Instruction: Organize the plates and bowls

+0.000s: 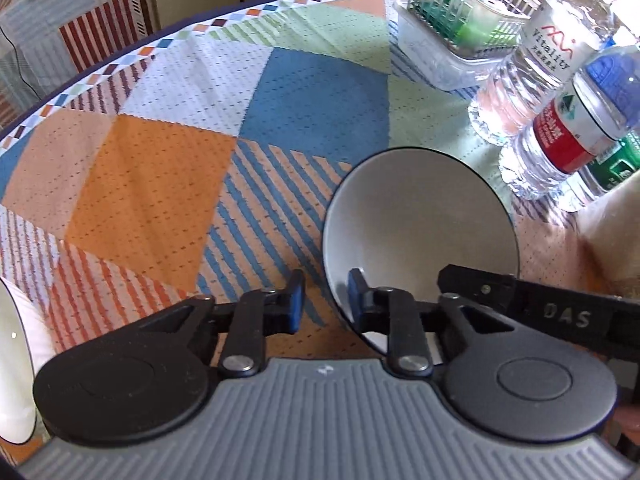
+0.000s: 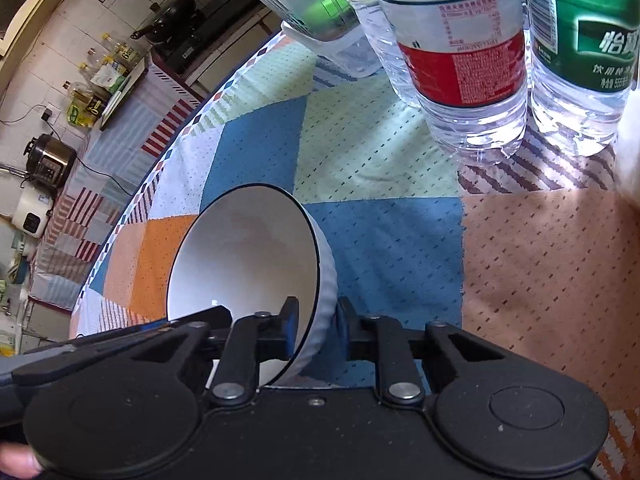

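Note:
A white bowl with a dark rim (image 2: 248, 256) is tilted on its side above the patchwork tablecloth. My right gripper (image 2: 316, 330) is shut on the bowl's rim, one finger inside and one outside. The same bowl shows in the left wrist view (image 1: 420, 216), just ahead and right of my left gripper (image 1: 326, 300). The left gripper is open, with its right finger (image 1: 356, 294) inside the bowl's edge and its left finger outside, not clamped. A white dish edge (image 1: 16, 360) shows at the far left.
Three water bottles stand at the right: clear-label (image 1: 532, 60), red-label (image 2: 460, 68), green-label (image 2: 580, 52). A clear plastic basket (image 1: 452, 24) with green items sits behind them. The table edge (image 2: 132, 200) drops toward a kitchen counter with appliances.

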A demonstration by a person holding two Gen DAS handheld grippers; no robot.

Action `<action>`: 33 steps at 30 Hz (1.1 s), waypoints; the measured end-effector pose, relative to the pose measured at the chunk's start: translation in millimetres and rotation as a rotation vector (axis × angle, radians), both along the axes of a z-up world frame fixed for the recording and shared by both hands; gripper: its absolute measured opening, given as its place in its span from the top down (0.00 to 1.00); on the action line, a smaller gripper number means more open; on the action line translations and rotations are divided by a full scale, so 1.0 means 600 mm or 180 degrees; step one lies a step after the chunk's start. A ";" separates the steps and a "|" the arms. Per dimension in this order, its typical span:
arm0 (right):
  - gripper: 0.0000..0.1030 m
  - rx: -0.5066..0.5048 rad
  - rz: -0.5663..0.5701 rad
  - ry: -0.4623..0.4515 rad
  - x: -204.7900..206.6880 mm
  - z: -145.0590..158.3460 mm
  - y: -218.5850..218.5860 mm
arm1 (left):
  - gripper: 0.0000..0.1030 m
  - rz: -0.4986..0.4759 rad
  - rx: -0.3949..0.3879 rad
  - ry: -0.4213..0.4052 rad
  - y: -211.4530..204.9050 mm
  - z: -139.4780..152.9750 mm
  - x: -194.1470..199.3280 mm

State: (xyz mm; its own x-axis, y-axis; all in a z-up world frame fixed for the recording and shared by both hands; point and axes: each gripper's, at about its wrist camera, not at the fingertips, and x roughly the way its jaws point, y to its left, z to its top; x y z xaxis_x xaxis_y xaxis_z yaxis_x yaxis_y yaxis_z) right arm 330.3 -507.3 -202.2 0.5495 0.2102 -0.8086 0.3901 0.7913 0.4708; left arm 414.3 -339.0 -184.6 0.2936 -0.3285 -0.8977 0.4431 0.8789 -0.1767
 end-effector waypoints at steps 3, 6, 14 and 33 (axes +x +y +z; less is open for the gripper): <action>0.78 -0.0151 0.0025 0.0050 0.007 0.005 0.012 | 0.87 -0.0057 0.0046 -0.0099 -0.006 0.001 -0.011; 0.79 -0.0201 0.0012 0.0110 0.011 0.007 0.017 | 0.87 -0.0016 0.0042 -0.0080 -0.002 0.003 -0.015; 0.79 -0.0264 0.0136 0.0077 0.002 0.031 0.054 | 0.87 -0.0018 0.0065 -0.0132 0.038 0.040 -0.032; 0.78 -0.0311 0.0690 -0.0337 -0.029 0.167 0.237 | 0.86 0.0276 0.0227 -0.0615 0.244 0.202 -0.112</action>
State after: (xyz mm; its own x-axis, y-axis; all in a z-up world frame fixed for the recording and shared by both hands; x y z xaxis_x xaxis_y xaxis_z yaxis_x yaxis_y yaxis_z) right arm 312.9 -365.2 -102.2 0.5829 0.2560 -0.7712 0.1591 0.8948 0.4172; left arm 347.0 -192.6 -63.5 0.4866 -0.2324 -0.8421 0.3851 0.9223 -0.0320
